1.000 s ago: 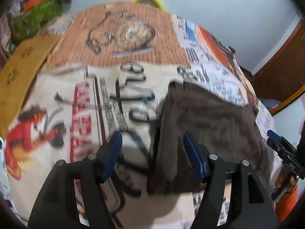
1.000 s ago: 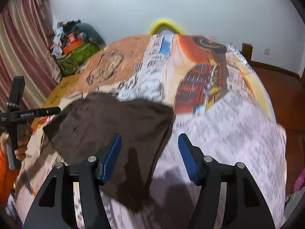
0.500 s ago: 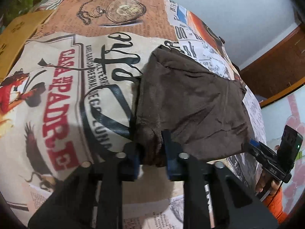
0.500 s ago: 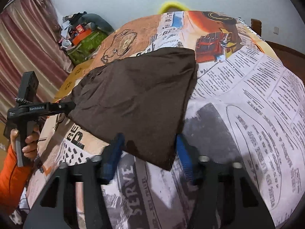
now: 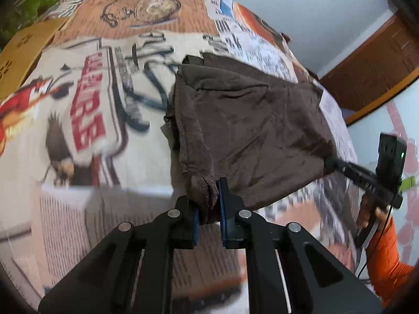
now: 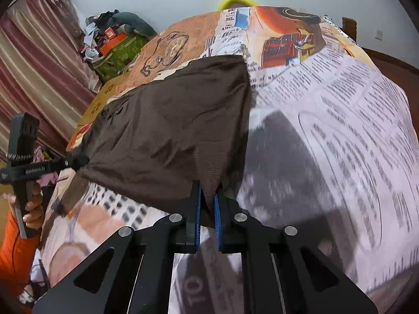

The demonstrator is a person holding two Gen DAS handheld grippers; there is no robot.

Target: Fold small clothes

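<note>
Grip status: left gripper (image 5: 208, 204) and right gripper (image 6: 207, 206) have just closed, each pinching a near corner of the brown garment (image 5: 251, 130). Risk — a shallow corner bite slips under tension, dropping the cloth unevenly onto the printed tablecloth (image 6: 340, 130).

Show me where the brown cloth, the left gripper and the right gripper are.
brown cloth (image 6: 170, 120): right wrist view, middle of the fabric.
left gripper (image 5: 208, 204): left wrist view, between the fingertips.
right gripper (image 6: 207, 201): right wrist view, between the fingertips.

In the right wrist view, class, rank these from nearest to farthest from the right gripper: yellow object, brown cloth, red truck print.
1. brown cloth: pinched in the right gripper.
2. red truck print: upper right, on the cover.
3. yellow object: beyond the far edge.
</note>
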